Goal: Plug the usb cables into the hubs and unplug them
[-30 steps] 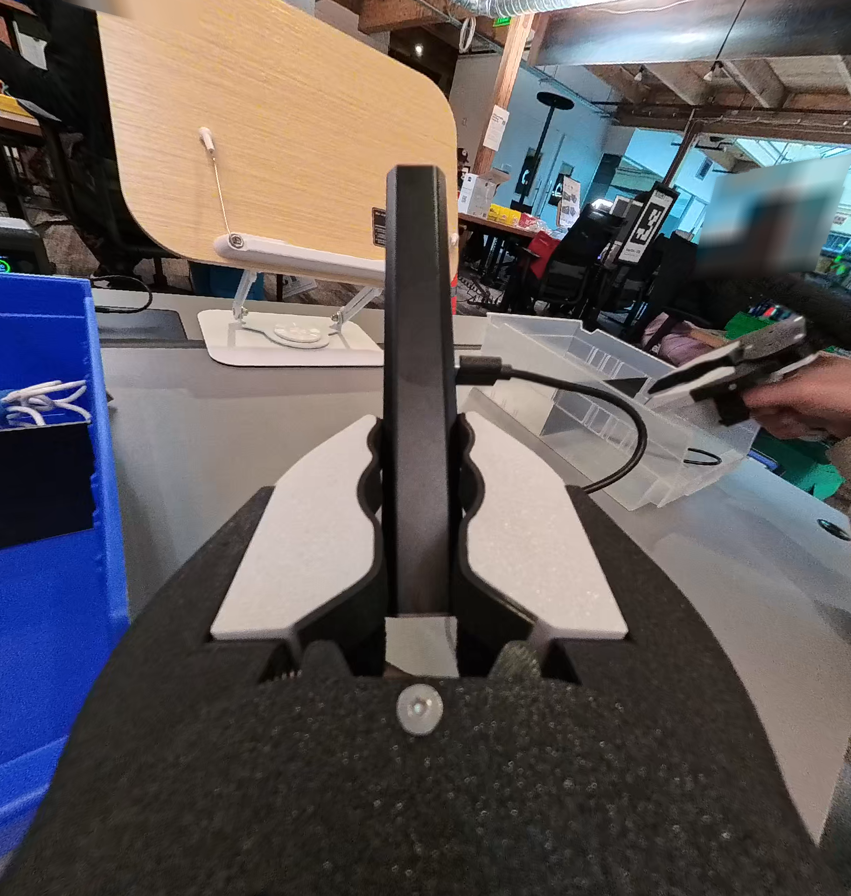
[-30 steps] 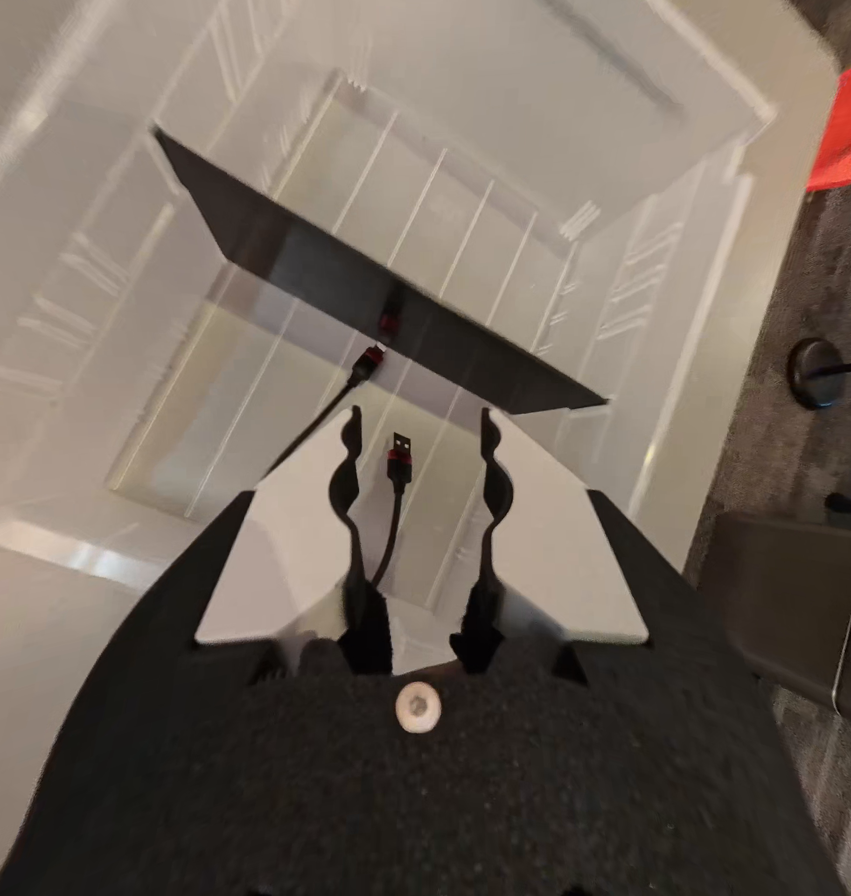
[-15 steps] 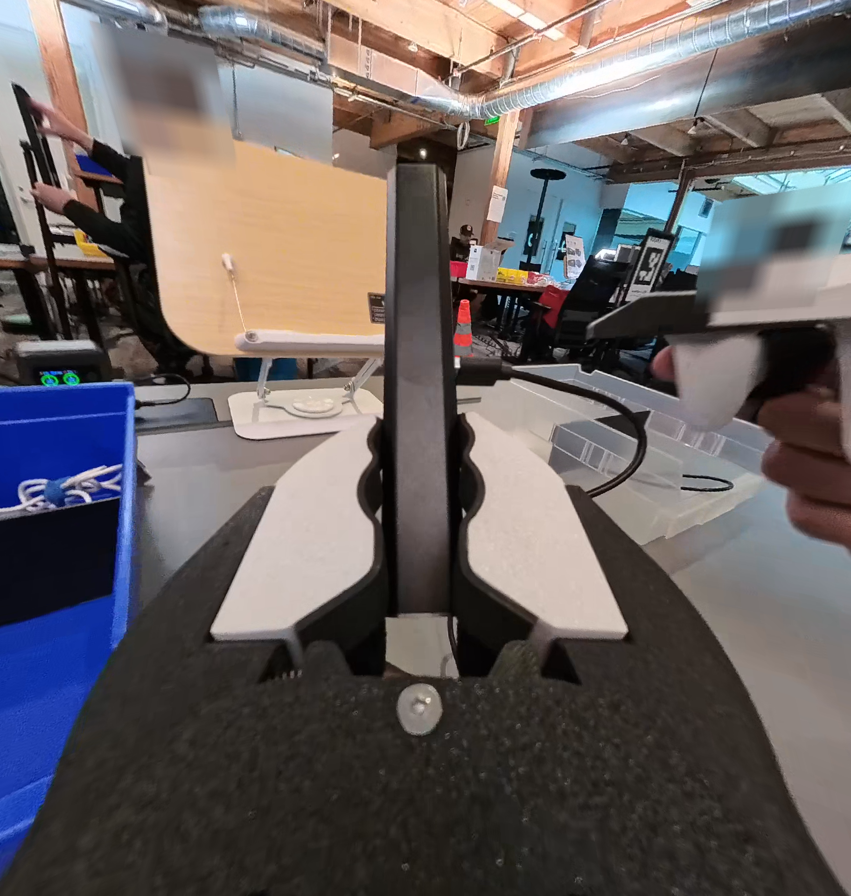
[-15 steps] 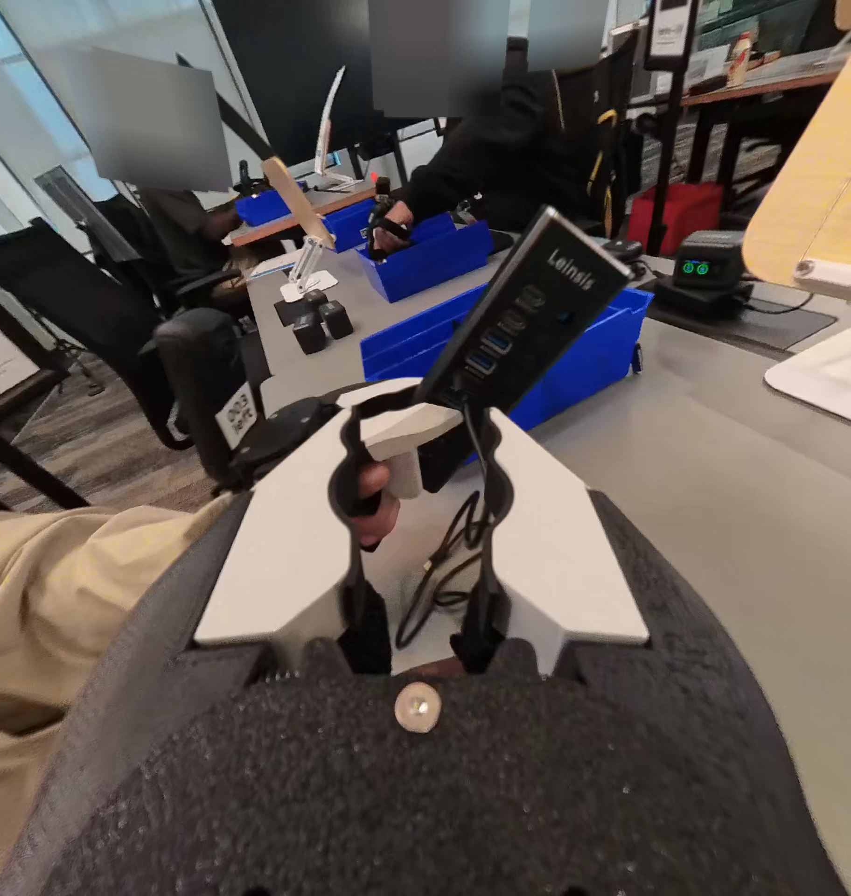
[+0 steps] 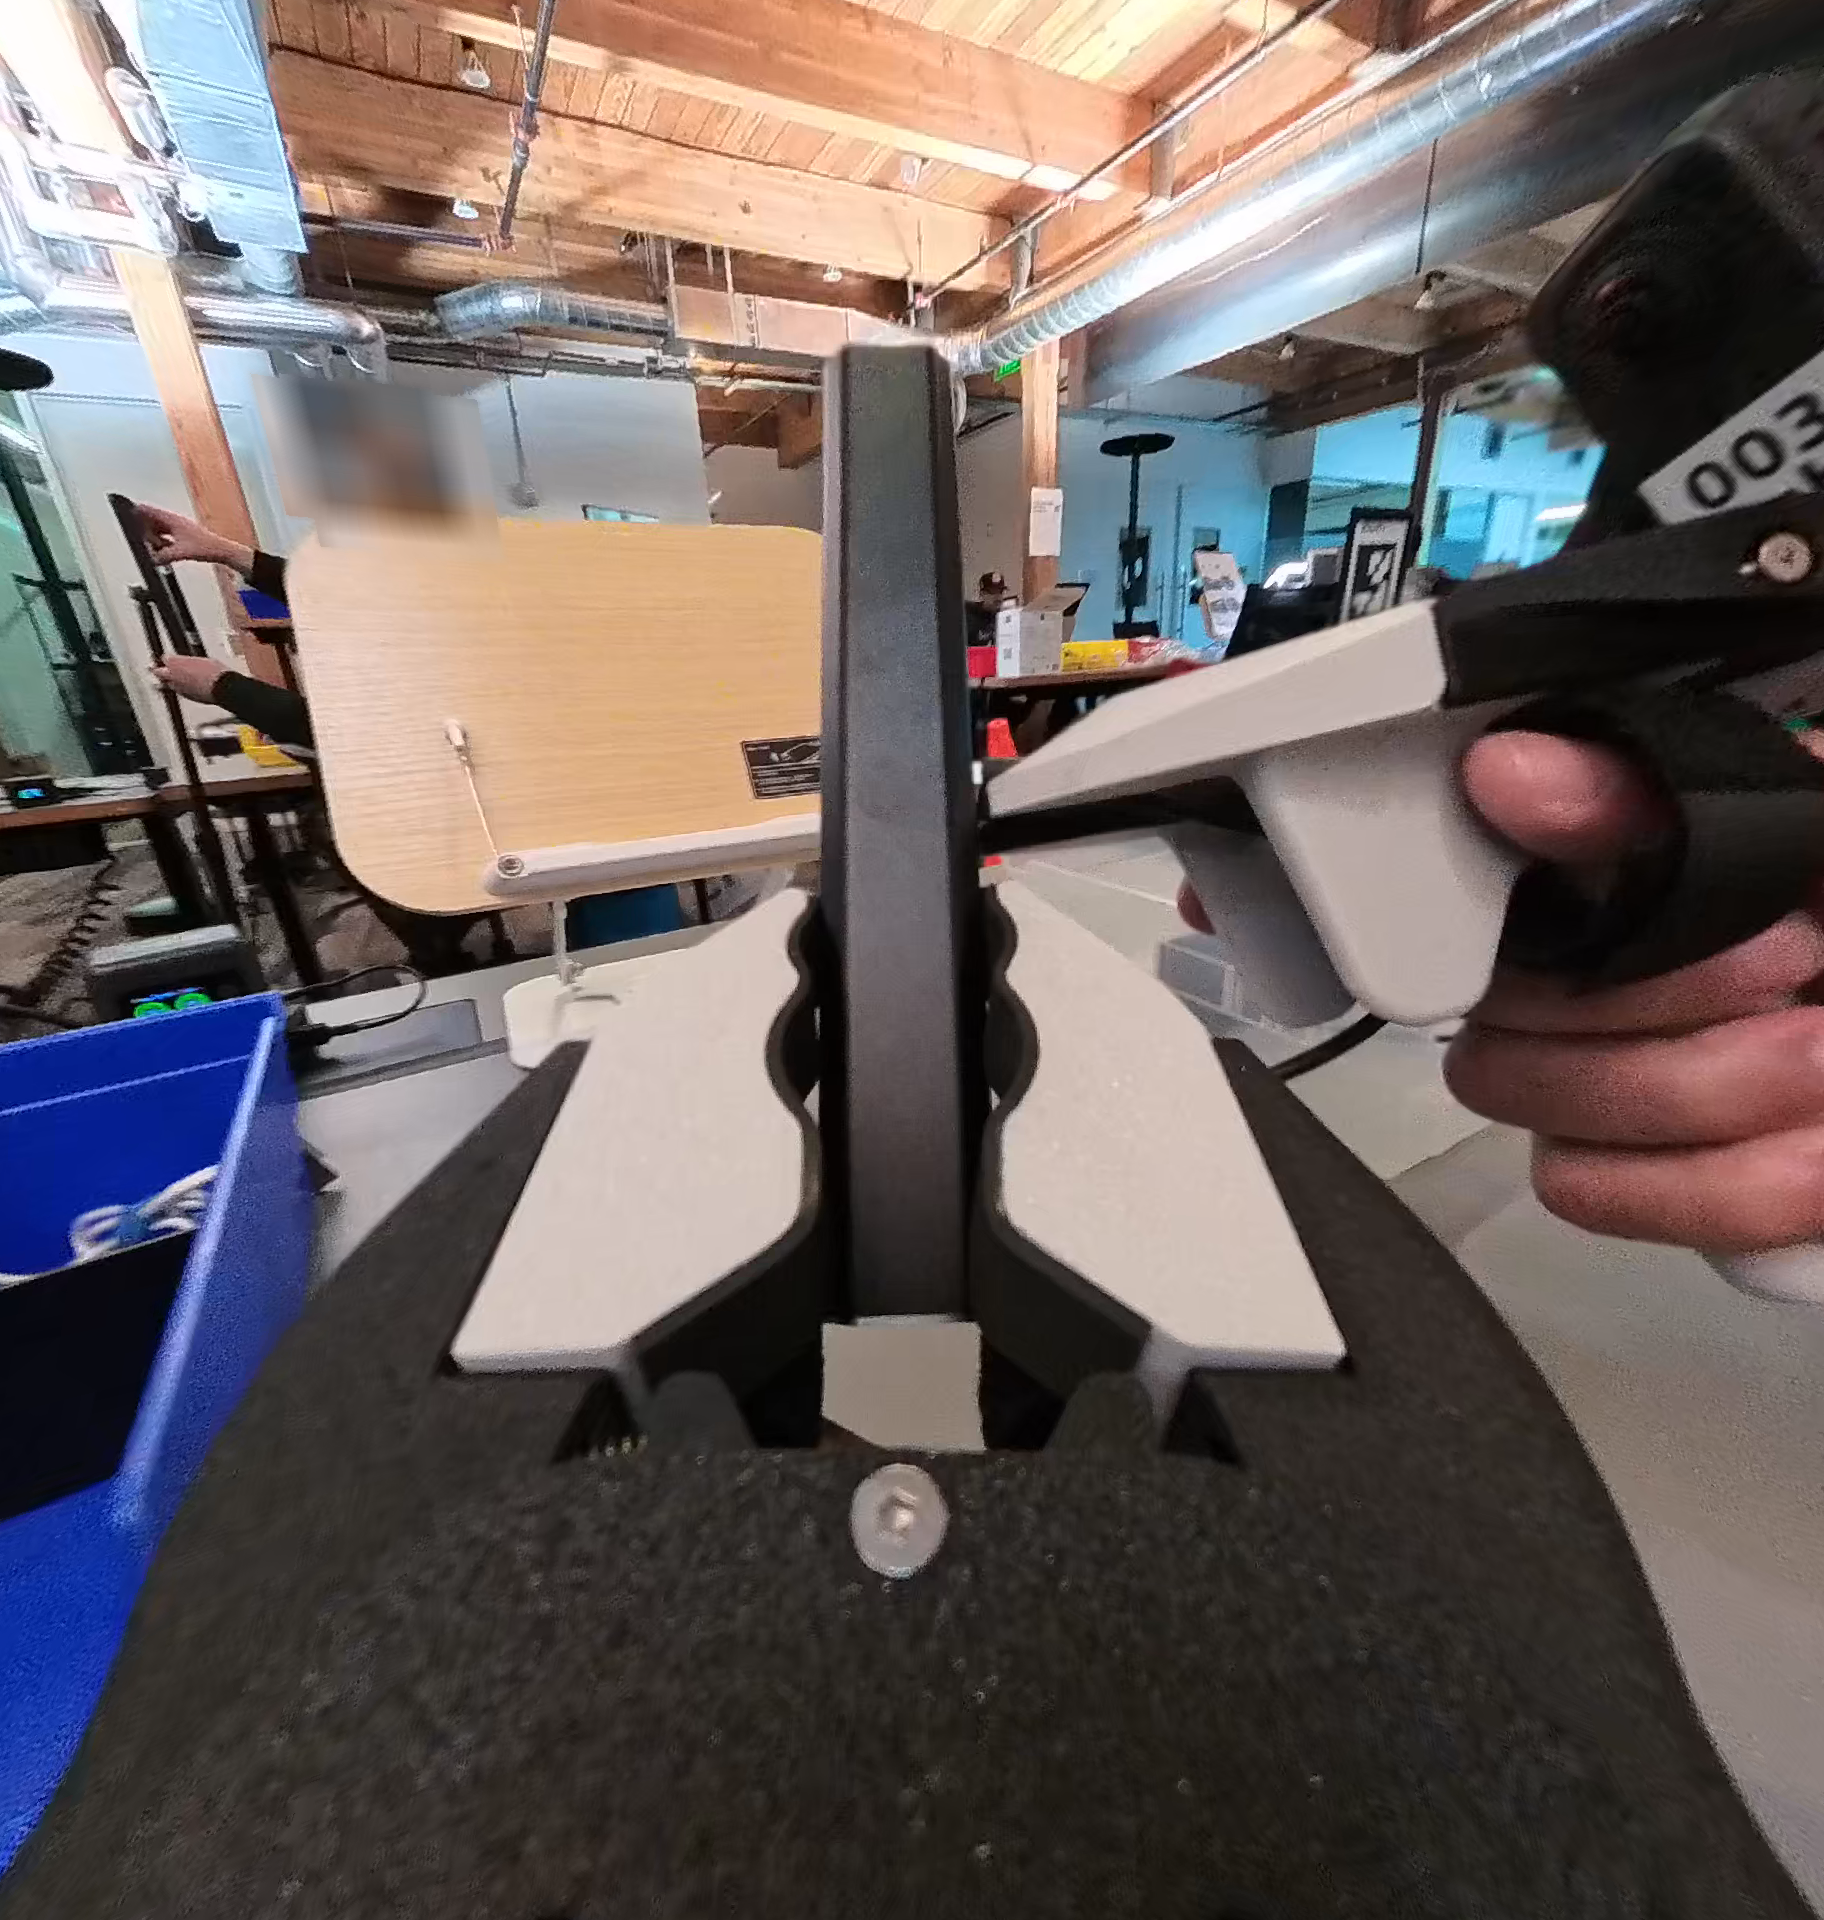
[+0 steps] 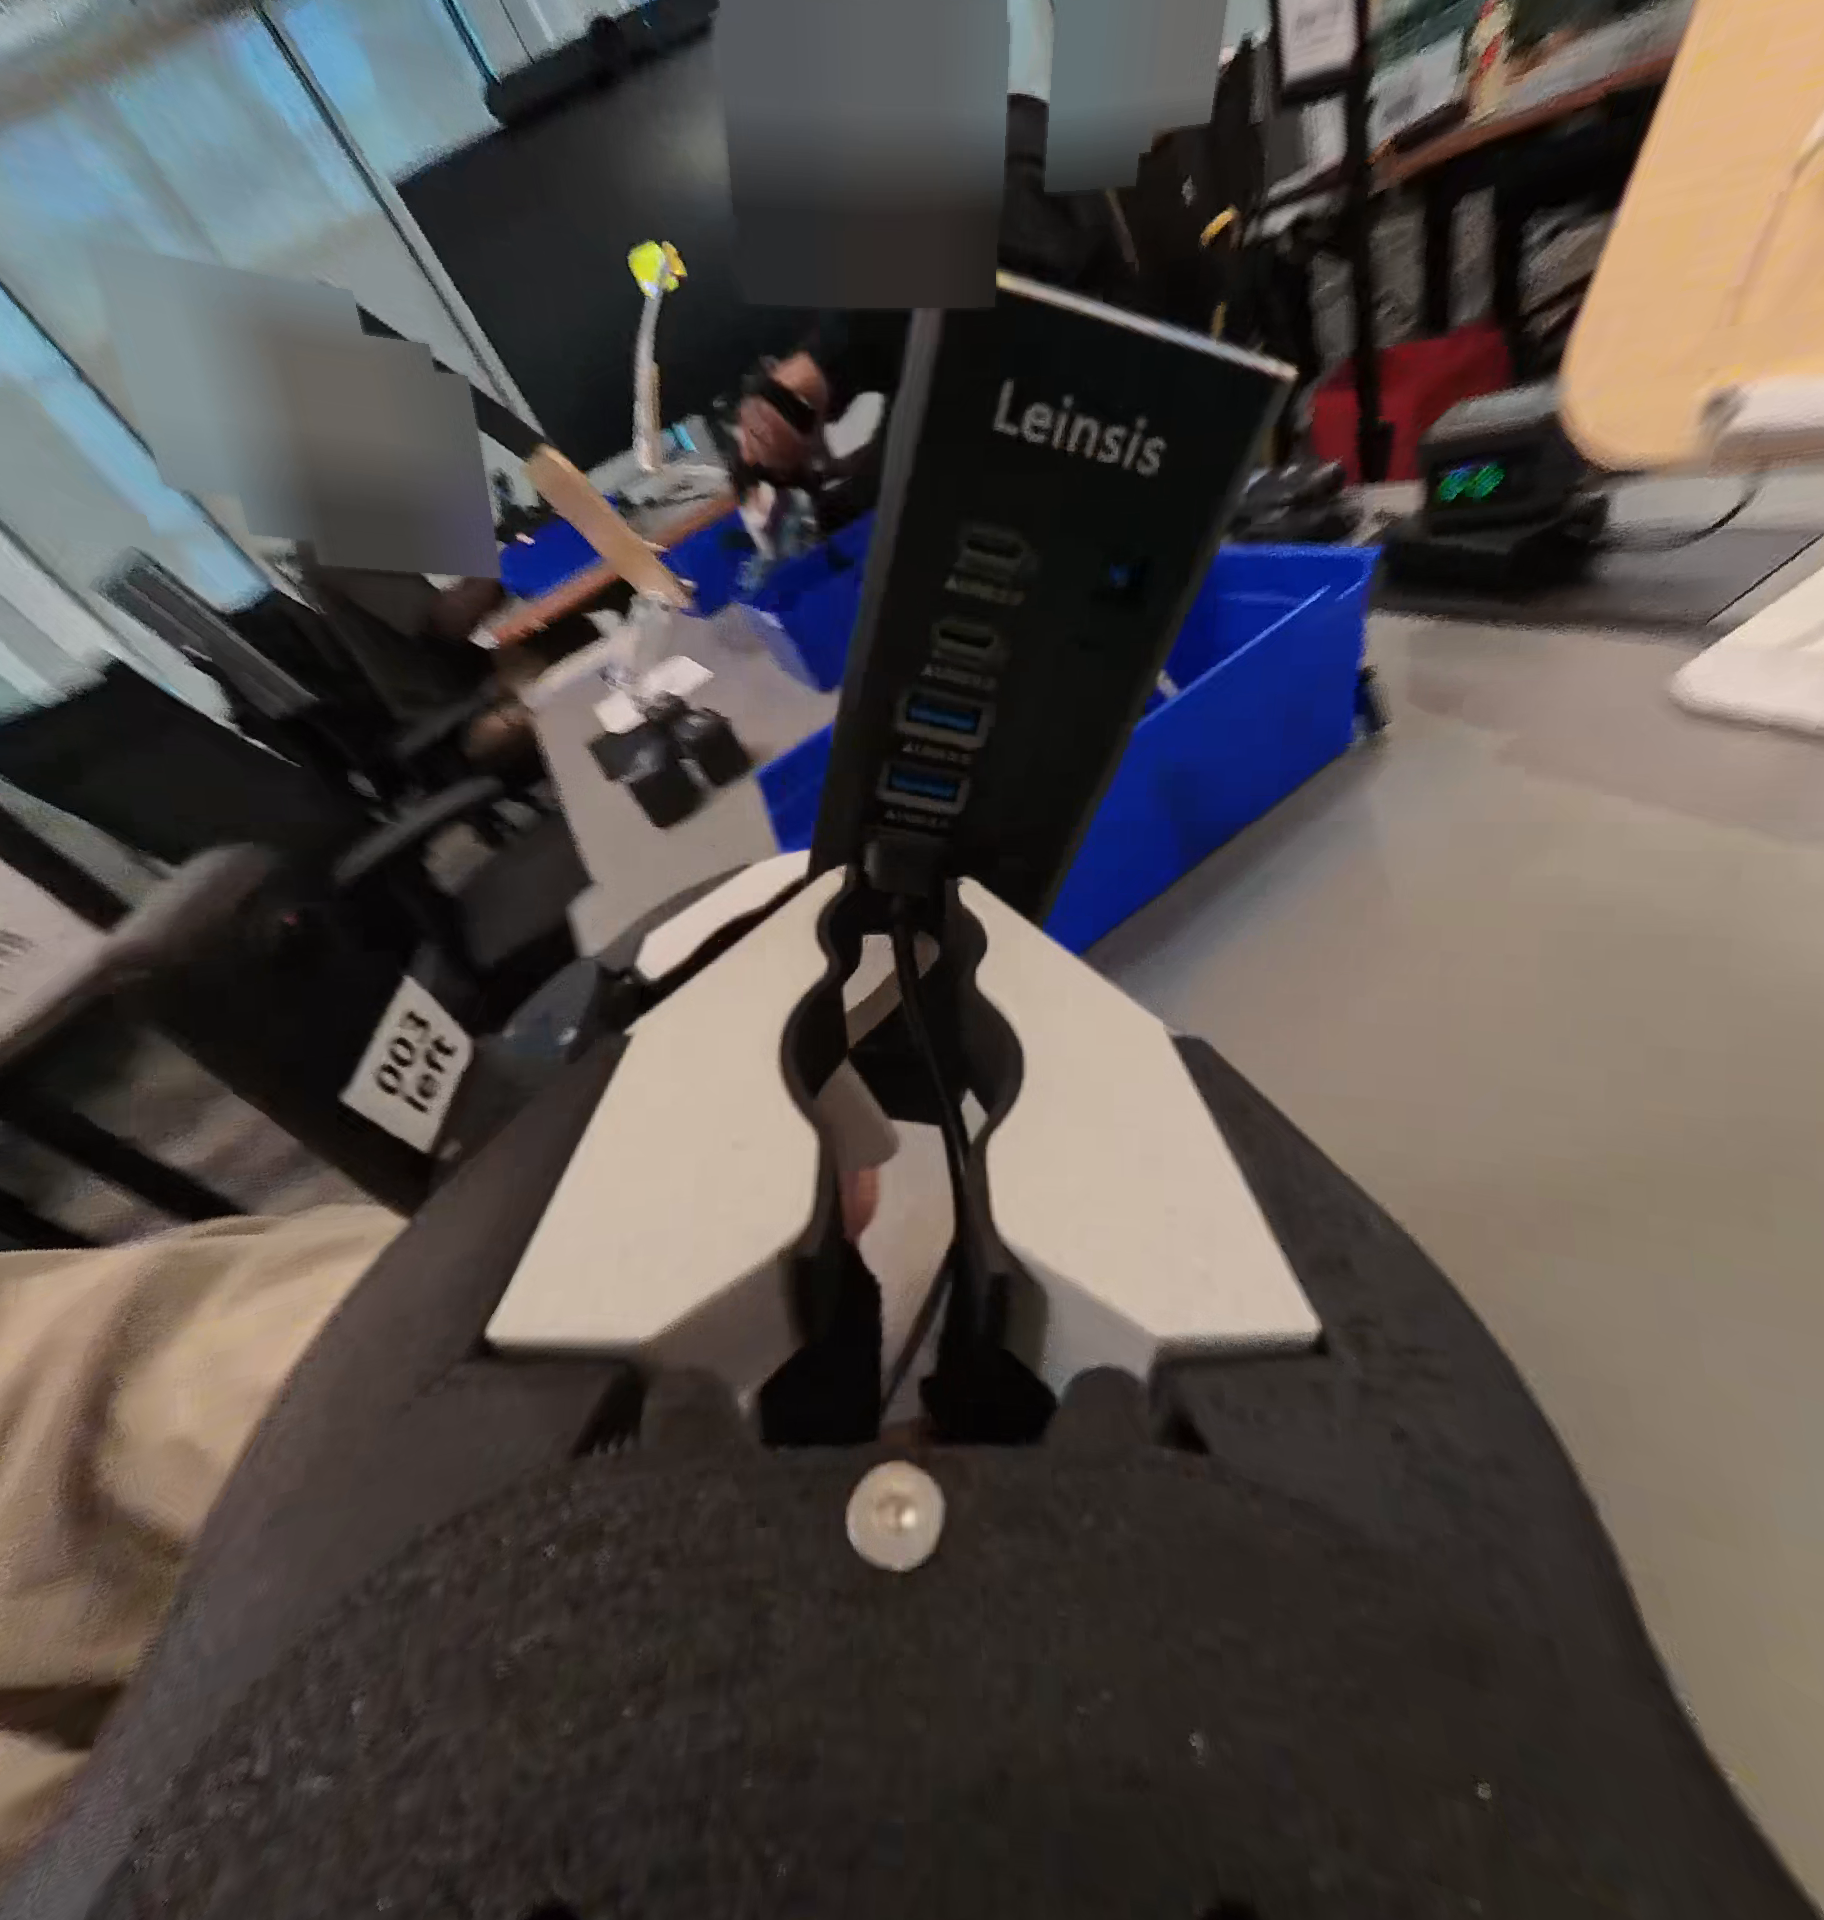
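Observation:
My left gripper (image 5: pixel 895 904) is shut on a black USB hub (image 5: pixel 892 675) and holds it upright above the table, edge-on in the left wrist view. In the right wrist view the hub (image 6: pixel 1053 623) shows its port face, with a black USB cable (image 6: pixel 934 1039) plugged into its lowest port. My right gripper (image 6: pixel 900 894) is closed around that plug, its fingertips against the hub. In the left wrist view the right gripper (image 5: pixel 991 790) reaches the hub's right side, with the cable (image 5: pixel 1323 1044) hanging below. Part of the left gripper (image 6: pixel 700 925) shows behind my right fingers.
A blue bin (image 5: pixel 108 1195) stands at the left of the grey table (image 5: pixel 1666 1455); it also shows behind the hub (image 6: pixel 1230 727). A wooden board on a white stand (image 5: pixel 575 707) is at the back. A hand (image 5: pixel 1666 1039) grips the right tool. People work at tables behind. My two grippers' fingertips are within a few centimetres of each other.
My right gripper left the clear bin, swung to the hub and closed from wide open onto the plug. The left gripper tilted upward, still holding the hub.

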`<state>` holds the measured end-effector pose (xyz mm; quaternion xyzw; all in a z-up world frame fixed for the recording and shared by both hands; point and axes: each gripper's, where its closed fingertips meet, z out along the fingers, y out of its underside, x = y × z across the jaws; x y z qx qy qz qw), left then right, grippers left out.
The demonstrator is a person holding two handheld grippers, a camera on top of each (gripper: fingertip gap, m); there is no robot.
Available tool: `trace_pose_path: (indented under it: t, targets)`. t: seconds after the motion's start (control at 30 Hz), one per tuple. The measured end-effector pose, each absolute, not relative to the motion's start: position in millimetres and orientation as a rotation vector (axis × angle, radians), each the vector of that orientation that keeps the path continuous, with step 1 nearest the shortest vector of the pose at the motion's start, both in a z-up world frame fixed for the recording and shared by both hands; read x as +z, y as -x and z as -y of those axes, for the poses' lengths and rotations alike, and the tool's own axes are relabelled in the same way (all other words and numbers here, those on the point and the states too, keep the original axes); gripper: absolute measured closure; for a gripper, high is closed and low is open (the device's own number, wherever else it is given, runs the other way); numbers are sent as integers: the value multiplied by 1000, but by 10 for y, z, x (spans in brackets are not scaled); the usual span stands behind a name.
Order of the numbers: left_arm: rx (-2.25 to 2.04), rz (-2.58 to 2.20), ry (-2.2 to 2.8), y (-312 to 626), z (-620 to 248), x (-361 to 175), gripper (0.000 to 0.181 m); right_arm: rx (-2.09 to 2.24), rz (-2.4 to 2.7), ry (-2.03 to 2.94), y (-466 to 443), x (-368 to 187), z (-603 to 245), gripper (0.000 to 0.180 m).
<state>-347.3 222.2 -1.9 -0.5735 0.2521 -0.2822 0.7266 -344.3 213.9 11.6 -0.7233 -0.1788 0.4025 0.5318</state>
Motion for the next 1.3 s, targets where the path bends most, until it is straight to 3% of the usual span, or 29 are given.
trace_pose_path:
  t: [0.2, 0.6, 0.7, 0.87, 1.07, 1.3]
  targets:
    - [-680, -656, 1416, 3331, -2319, -272, 153, 123, 906, 1580, 3506, -24, -2088, 166]
    - [-850, -655, 1563, 3361, -2406, -382, 153, 176, 899, 1590, 3525, -83, -2082, 166]
    - [-951, -434, 1634, 3794, -2723, -456, 153, 284, 805, 1546, 3278, 252, -2034, 166]
    - [-713, -699, 1541, 3657, -2501, -304, 152, 281, 698, 1483, 2677, 1009, -2067, 166]
    - [-720, -631, 1691, 3744, -2666, -707, 152, 115, 555, 1417, 1768, 2022, -2148, 165]
    - [-776, -667, 1656, 3646, -2609, -684, 152, -143, 357, 1450, 584, 2470, -2418, 166]
